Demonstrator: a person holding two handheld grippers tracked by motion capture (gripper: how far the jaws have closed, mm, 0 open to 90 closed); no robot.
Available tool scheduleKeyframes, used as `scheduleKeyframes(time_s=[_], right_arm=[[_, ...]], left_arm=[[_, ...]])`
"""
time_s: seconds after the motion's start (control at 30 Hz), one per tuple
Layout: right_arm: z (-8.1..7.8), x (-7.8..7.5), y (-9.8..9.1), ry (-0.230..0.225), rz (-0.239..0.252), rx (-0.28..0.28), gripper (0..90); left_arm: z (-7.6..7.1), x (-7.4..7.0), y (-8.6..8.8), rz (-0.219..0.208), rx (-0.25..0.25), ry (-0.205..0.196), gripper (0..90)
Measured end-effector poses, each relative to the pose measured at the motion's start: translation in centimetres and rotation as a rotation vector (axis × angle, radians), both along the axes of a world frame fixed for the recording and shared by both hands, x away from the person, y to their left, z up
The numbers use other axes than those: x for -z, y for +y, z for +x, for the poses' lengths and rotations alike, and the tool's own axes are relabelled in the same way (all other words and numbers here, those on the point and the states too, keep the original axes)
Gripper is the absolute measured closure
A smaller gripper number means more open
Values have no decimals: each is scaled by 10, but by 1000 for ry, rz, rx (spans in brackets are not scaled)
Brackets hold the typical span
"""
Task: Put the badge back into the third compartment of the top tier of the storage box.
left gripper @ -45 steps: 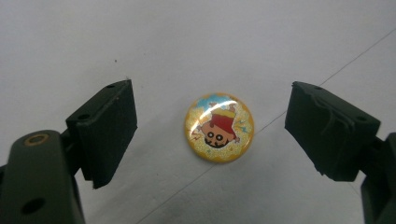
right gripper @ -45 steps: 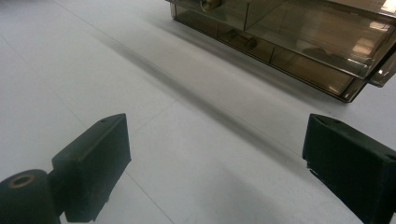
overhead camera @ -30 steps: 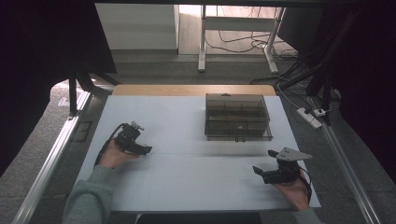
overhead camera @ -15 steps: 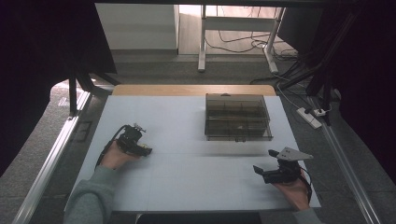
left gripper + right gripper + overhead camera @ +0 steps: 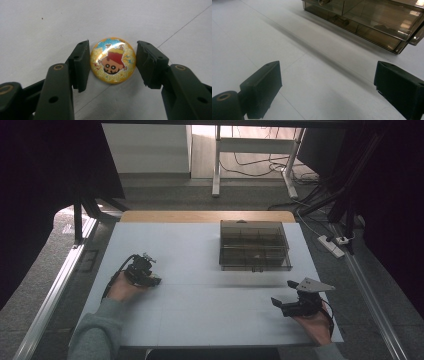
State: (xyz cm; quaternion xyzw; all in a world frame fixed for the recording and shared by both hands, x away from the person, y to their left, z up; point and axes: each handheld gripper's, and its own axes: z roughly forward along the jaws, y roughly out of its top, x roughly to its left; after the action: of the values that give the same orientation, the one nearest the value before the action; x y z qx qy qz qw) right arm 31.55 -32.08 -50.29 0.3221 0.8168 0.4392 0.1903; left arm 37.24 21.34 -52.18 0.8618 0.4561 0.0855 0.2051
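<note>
My left tongs (image 5: pixel 112 62) have just been closing on the cartoon badge (image 5: pixel 113 60) lying on the white surface (image 5: pixel 210 270) at near left (pads seem to touch), so lifting looks next; right tongs (image 5: pixel 327 92) wait apart

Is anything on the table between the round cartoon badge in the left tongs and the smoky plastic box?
Nothing visible: the white table lies bare between the badge in the left tongs and the box, whose lid looks closed.
</note>
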Motion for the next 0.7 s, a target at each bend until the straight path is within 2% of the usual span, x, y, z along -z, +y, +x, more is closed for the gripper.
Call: scheduleKeyframes(time_s=[0.23, 0.4, 0.63, 0.7], right_arm=[[0, 0, -1, 1, 5, 3, 74], [0, 0, -1, -2, 5, 6, 75], [1, 1, 0, 0, 8, 1, 75], [1, 1, 0, 2, 7, 2, 74]], left_arm=[[0, -2, 3, -11, -17, -11, 471], [-1, -8, 10, -78, -33, -28, 471], [-3, -18, 14, -140, -41, -60, 471], [-4, -20, 14, -146, -38, -67, 471]])
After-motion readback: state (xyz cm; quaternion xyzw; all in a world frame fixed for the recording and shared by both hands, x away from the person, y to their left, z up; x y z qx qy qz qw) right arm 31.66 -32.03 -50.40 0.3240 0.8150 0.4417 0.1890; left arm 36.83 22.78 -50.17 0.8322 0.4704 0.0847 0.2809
